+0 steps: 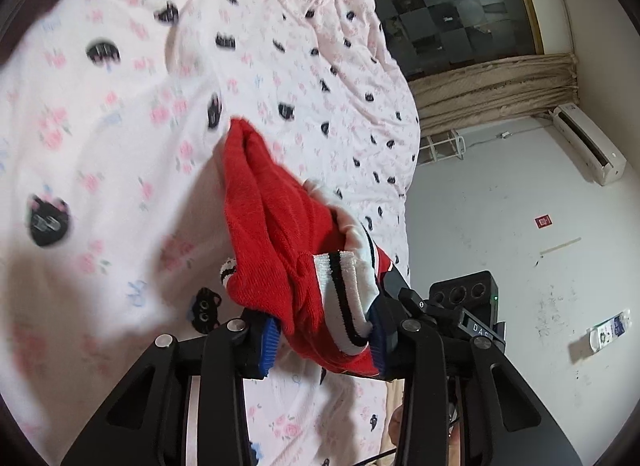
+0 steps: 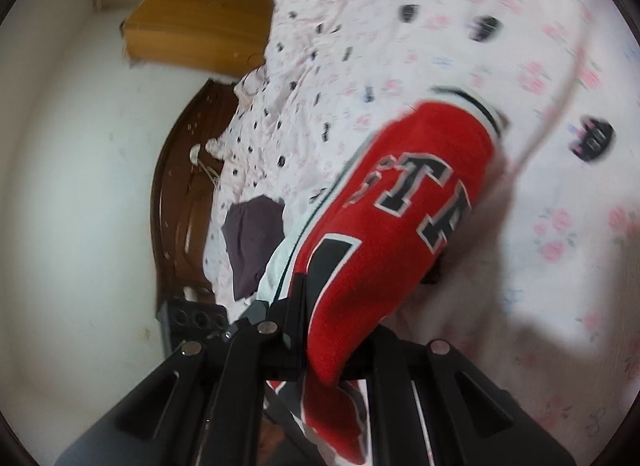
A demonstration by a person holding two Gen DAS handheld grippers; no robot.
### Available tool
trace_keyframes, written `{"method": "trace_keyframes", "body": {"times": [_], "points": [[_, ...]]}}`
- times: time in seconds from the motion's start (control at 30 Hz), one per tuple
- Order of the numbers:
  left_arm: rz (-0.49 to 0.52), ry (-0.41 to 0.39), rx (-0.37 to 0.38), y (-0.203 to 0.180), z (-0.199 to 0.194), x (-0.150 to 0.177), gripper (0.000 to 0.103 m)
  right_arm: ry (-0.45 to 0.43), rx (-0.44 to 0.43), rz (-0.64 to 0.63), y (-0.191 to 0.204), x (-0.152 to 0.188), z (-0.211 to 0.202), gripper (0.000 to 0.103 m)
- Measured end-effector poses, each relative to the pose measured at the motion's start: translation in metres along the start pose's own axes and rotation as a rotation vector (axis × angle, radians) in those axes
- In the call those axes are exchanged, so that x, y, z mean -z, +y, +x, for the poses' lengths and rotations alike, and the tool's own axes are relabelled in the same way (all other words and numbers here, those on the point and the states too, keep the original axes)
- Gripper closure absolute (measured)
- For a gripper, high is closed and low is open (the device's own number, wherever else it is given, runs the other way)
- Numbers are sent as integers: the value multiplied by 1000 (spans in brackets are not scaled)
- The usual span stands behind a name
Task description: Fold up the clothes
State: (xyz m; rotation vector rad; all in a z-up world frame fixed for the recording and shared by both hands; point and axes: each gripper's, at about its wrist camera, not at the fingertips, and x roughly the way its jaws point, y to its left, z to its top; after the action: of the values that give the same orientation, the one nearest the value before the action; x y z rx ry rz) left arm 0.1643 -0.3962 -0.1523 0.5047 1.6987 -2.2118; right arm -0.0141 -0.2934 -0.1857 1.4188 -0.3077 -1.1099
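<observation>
A red knit garment (image 1: 276, 225) with white and black striped trim (image 1: 344, 298) hangs bunched from my left gripper (image 1: 324, 342), which is shut on it above the bed. In the right wrist view the same red garment (image 2: 400, 201) shows large black letters edged in white and a striped cuff (image 2: 476, 105). My right gripper (image 2: 332, 350) is shut on it, and the cloth hides both fingertips. The other gripper's black body (image 1: 464, 298) sits close beside my left one.
A pink bedsheet (image 1: 120, 105) with flowers and black cat faces covers the bed under both grippers. A dark purple cloth (image 2: 252, 238) lies at the bed's edge. A brown wooden headboard (image 2: 180, 193) and an orange cabinet (image 2: 200, 25) stand by the wall. A window (image 1: 452, 13) and an air conditioner (image 1: 588, 141) are beyond.
</observation>
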Motion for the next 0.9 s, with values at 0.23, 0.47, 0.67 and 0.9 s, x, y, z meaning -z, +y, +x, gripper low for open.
{"method": "trace_keyframes", "body": {"times": [0.23,0.47,0.67,0.9], "points": [[-38,1,-74,1,-37,-31,71,54,16,-66,44,-3,34,94],[-26,-15,-154,-6,-74,-116,71,73,13,-44,84,-36,92,94],[0,-150,-189,-2,-134,-194,71,101,14,-136,162,-85,166,93],[26,-330,-258,9,-208,-262,71,119,-47,-228,255,-118,265,93]]}}
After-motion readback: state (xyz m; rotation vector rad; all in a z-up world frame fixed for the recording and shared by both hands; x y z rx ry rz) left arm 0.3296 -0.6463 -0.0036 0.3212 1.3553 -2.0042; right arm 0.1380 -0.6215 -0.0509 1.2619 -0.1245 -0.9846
